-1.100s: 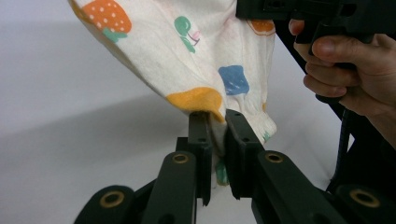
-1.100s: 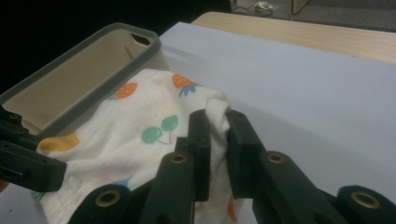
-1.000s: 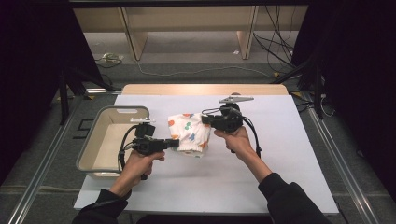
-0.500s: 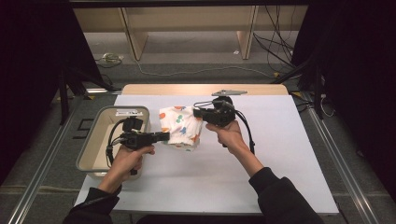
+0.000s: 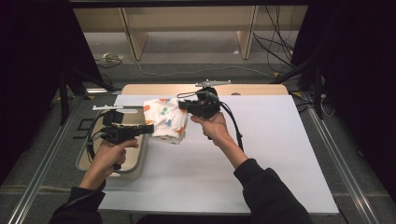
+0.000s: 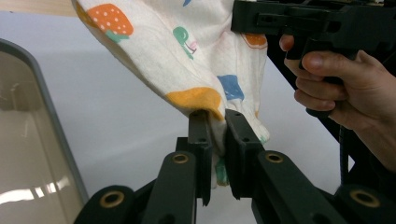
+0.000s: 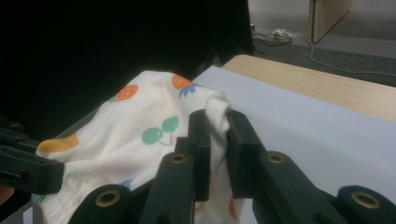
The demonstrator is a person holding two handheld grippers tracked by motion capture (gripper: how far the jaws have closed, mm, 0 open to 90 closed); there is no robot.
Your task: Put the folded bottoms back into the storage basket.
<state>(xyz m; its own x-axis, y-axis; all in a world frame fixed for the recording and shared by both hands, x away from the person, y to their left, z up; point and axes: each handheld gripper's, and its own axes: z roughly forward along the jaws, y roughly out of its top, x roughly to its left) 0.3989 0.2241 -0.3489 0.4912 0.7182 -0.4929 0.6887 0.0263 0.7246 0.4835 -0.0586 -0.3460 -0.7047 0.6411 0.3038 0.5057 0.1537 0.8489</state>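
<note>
A white cloth (image 5: 166,120) printed with coloured fruit hangs in the air between the two grippers, above the left part of the white table (image 5: 261,154). My left gripper (image 5: 150,129) is shut on its lower left edge; the left gripper view has the cloth (image 6: 187,60) pinched between the jaws of the left gripper (image 6: 217,123). My right gripper (image 5: 183,104) is shut on the cloth's upper right edge, and the right gripper view shows a fold of the cloth (image 7: 140,135) clamped in the right gripper (image 7: 215,122).
A beige plastic tub (image 5: 136,163) sits at the table's left edge, under my left hand. The tub's rim (image 6: 51,116) curves along the left of the left gripper view. A wooden strip (image 5: 252,88) borders the table's far edge. Cables lie on the floor beyond.
Both grippers have carried the cloth to the left and lifted it higher. It now hangs close to the tub, more spread out between the two grips.
</note>
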